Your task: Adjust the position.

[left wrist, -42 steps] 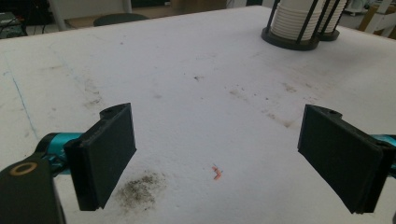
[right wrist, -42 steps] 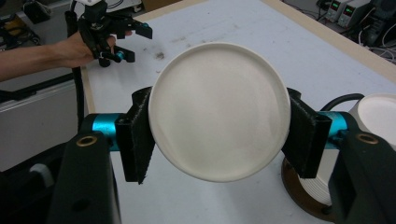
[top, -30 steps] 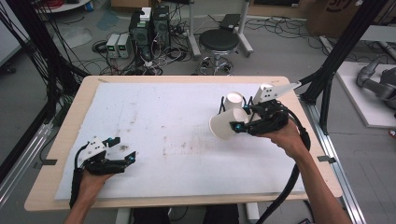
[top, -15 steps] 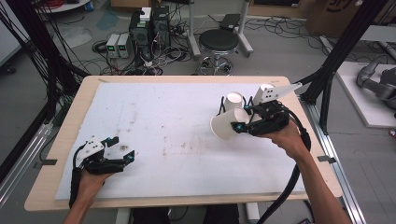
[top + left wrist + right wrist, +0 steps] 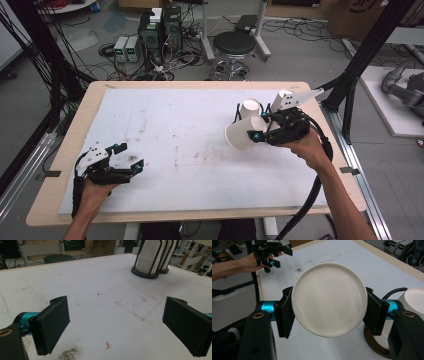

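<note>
The bench point(image 5: 165, 85) carries a white foam mat point(image 5: 190, 130) that covers nearly all of its top; the mat is marked with dark smudges near its middle and toward the person's left.

Two black wire-frame cup holders stand on the right rear part of the mat, side by side. The nearer holder point(image 5: 147, 258) contains a stack of white paper cups, mouth down. The second holder point(image 5: 166, 255) stands just behind it and is partly hidden.

The right tool point(image 5: 257, 136) is held above the mat, just in front of the holders. Its jaws are pinching a single white paper cup point(image 5: 245, 132) by the side walls. The cup lies tilted on its side and is clear of the mat. In the right gripper view, the cup's base point(image 5: 329, 299) faces the camera, and one jaw pad presses each flank.

The left tool point(image 5: 131, 160) rests low at the near left part of the mat, well apart from the cup. Its jaws are spread wide with nothing between them.
</note>
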The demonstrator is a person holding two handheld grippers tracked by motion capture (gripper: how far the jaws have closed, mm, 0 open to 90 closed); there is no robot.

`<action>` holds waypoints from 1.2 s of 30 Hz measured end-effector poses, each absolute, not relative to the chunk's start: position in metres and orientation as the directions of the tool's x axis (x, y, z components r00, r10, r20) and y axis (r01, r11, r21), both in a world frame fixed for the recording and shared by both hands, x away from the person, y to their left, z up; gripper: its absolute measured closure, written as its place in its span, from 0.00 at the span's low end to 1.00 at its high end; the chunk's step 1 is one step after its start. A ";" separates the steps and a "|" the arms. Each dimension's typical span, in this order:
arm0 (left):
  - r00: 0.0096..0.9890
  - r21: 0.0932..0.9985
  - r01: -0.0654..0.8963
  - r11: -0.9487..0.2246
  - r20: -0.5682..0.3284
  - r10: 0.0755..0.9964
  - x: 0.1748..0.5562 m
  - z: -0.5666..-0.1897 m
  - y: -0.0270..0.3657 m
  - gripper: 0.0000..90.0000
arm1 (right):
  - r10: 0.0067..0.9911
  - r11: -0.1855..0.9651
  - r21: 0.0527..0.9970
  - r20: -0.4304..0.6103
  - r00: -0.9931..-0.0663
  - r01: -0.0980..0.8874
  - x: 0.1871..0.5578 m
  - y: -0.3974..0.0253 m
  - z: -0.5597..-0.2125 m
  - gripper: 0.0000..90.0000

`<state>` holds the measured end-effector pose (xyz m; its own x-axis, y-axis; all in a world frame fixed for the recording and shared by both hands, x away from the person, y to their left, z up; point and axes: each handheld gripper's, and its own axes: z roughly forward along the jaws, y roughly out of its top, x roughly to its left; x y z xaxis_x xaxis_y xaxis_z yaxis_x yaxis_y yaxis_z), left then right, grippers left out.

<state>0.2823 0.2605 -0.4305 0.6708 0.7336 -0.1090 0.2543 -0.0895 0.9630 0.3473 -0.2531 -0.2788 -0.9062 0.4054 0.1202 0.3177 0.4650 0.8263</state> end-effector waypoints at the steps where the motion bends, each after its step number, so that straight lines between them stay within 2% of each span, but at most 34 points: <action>1: 0.677 0.964 0.252 -0.089 -0.110 0.728 0.282 -0.428 0.261 0.08 | 0.398 0.466 0.827 0.121 -0.909 0.314 0.347 -0.252 -0.279 0.40; 6: 0.713 0.964 0.249 -0.092 -0.118 0.691 0.283 -0.417 0.264 0.08 | 0.387 0.470 0.827 0.121 -0.914 0.308 0.348 -0.248 -0.279 0.40; 13: 0.789 0.944 0.304 -0.125 -0.176 0.589 0.288 -0.399 0.262 0.08 | 0.356 0.470 0.832 0.126 -0.926 0.294 0.350 -0.240 -0.280 0.40; 23: 0.874 0.950 0.266 -0.164 -0.166 0.457 0.295 -0.379 0.243 0.08 | 0.312 0.466 0.841 0.133 -0.941 0.274 0.351 -0.221 -0.285 0.40; 36: 0.921 0.952 0.228 -0.204 -0.142 0.363 0.307 -0.363 0.214 0.08 | 0.271 0.451 0.854 0.146 -0.951 0.259 0.352 -0.205 -0.293 0.40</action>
<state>0.3073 0.2139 -0.3635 0.9207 0.3633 -0.1424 0.2277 -0.2036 0.9522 0.3517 -0.2047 -0.2928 -0.9514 0.2712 0.1458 0.2593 0.4506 0.8543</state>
